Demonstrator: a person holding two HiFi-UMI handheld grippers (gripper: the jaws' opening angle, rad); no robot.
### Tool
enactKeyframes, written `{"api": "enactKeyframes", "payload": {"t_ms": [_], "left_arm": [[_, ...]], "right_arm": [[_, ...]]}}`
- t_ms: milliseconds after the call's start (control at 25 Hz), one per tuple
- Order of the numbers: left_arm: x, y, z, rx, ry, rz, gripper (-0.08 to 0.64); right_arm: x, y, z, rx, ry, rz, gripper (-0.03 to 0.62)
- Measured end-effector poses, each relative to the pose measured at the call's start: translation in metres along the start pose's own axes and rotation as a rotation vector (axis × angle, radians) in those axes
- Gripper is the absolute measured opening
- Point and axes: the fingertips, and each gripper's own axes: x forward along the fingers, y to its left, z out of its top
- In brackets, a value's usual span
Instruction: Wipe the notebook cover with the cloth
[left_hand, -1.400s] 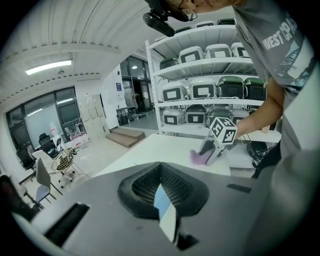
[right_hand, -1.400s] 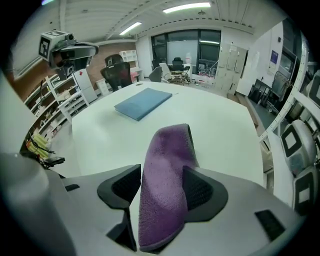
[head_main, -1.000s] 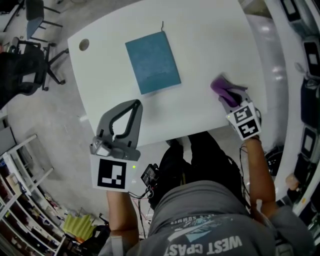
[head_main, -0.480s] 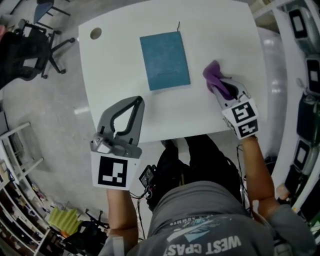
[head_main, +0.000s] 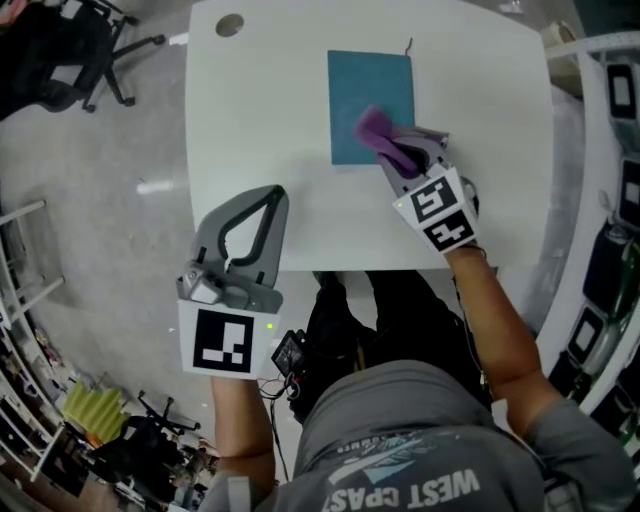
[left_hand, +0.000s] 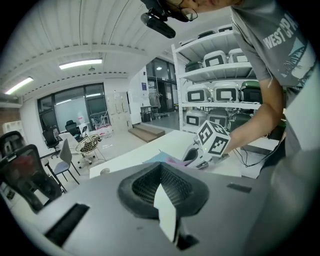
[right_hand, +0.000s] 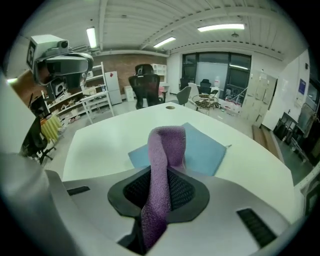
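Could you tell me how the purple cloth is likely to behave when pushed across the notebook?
Probably floppy: the purple cloth folds over itself beyond the right tongs, whose jaws have just been closing on it. It looks light and nubby, so it should drag rather than slip on the teal notebook.

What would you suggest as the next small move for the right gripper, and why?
Probably lower the right gripper slightly, until the purple cloth presses on the teal notebook, then begin a stroke. Its jaws, which have just been closing, grip the cloth, and the cloth's free end hangs over the cover's near part; whether it touches cannot be told.
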Motion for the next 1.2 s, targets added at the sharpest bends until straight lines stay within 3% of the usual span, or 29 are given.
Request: {"api": "enactKeyframes", "payload": {"t_ms": [240, 400, 560, 920, 1200], "left_arm": [[-0.02, 0.011, -0.02, -0.049, 0.022, 0.055, 0.003], [-0.028, 0.019, -0.028, -0.062, 0.03, 0.068, 0.003], [-0.021, 0.022, -0.025, -0.056, 0.025, 0.05, 0.003], [0.02, 0.008, 0.004, 0.005, 0.001, -0.056, 0.003], [0.037, -0.006, 0.011, 0.016, 0.0, -0.083, 0.003]], "right_arm": [[0.035, 0.057, 0.045, -0.115, -0.034, 0.124, 0.086], [0.046, 0.071, 0.056, -0.133, -0.039, 0.151, 0.086], [0.038, 0.056, 0.044, -0.078, -0.021, 0.118, 0.086], [-0.007, -0.028, -0.009, 0.069, 0.028, -0.057, 0.086], [0.0, -0.024, -0.003, 0.044, 0.022, -0.031, 0.086]]}}
